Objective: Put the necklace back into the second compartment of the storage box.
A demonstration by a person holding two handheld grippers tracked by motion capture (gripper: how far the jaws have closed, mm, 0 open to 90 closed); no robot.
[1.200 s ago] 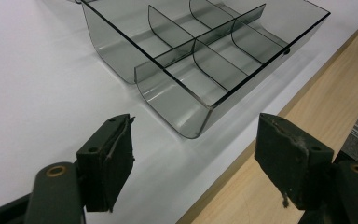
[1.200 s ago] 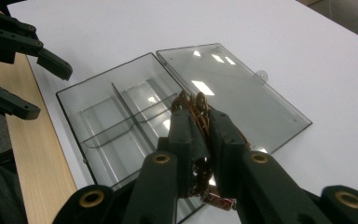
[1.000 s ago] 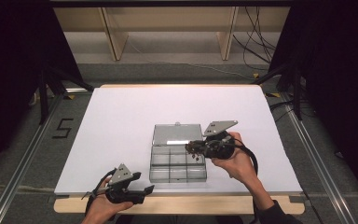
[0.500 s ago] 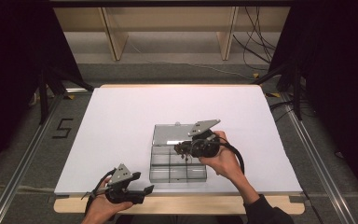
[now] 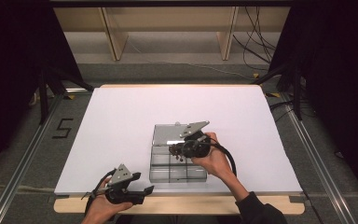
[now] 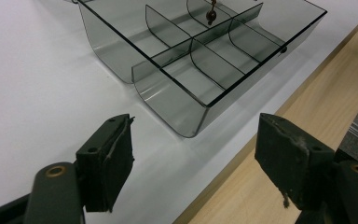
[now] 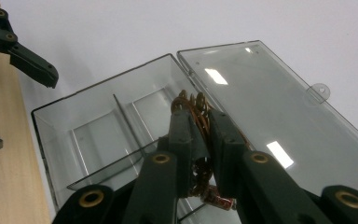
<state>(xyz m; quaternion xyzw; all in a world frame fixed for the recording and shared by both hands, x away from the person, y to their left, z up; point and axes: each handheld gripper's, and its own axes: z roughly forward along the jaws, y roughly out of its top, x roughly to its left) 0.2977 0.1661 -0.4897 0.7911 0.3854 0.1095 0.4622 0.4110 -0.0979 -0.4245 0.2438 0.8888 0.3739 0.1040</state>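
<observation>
A clear smoky plastic box [image 5: 177,179] with several compartments lies on the white table, its lid [image 5: 165,135] open flat behind it. My right gripper [image 5: 173,150] hangs over the box's back compartments, shut on a small bundle of brown wire parts [image 7: 195,103]. The bundle [image 6: 210,15] dangles just above a divider in the left gripper view. My left gripper [image 5: 143,193] rests at the table's front edge, left of the box, open with nothing between its pads [image 6: 112,163]. In the right gripper view the box [image 7: 102,81] and lid [image 7: 270,107] lie under the jaws.
The white table sheet [image 5: 121,121] spreads wide to the left and behind the box. A wooden strip [image 5: 191,205] runs along the front edge. Metal rails [image 5: 23,163] flank the table, and cables [image 5: 256,56] lie on the floor behind it.
My right gripper has carried the bundle leftward and lower, from beside the lid's right end to over the box's compartments. The left gripper has stayed put.
</observation>
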